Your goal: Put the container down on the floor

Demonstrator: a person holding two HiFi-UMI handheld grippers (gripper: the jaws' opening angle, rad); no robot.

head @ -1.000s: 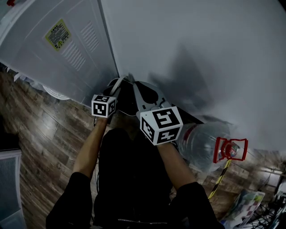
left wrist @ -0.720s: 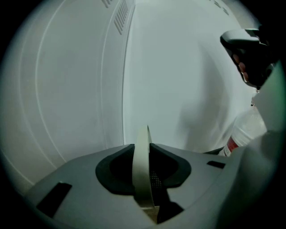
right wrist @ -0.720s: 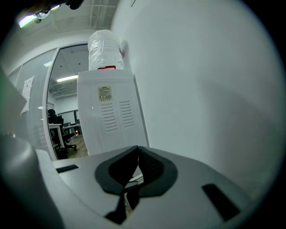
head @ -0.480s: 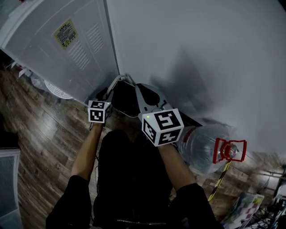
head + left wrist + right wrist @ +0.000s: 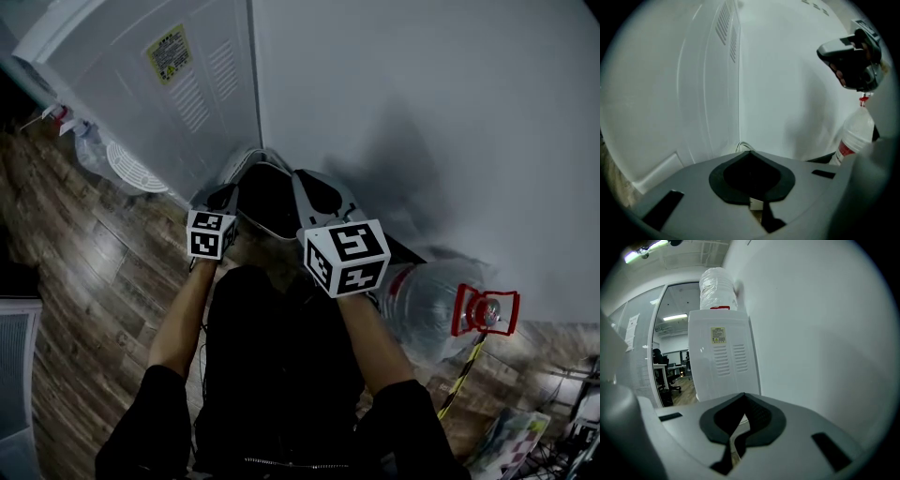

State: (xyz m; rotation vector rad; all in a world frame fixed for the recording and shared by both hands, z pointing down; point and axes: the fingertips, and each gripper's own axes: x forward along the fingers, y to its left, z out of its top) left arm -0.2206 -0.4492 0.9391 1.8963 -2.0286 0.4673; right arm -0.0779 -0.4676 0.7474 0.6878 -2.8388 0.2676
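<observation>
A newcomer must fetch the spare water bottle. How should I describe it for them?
Follow the white wall to the right from the white water dispenser. At the wall's foot is a large clear water bottle, far bigger than anything beside it. The bright red handle at its neck sets it apart.

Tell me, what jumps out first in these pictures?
Two tools topped with black-and-white marker cubes, the left tool and the right tool, pinch a dark white-rimmed container low in the corner beside a white vented cabinet. At right, a big clear plastic water bottle with a red handle sits by the white wall.
</observation>
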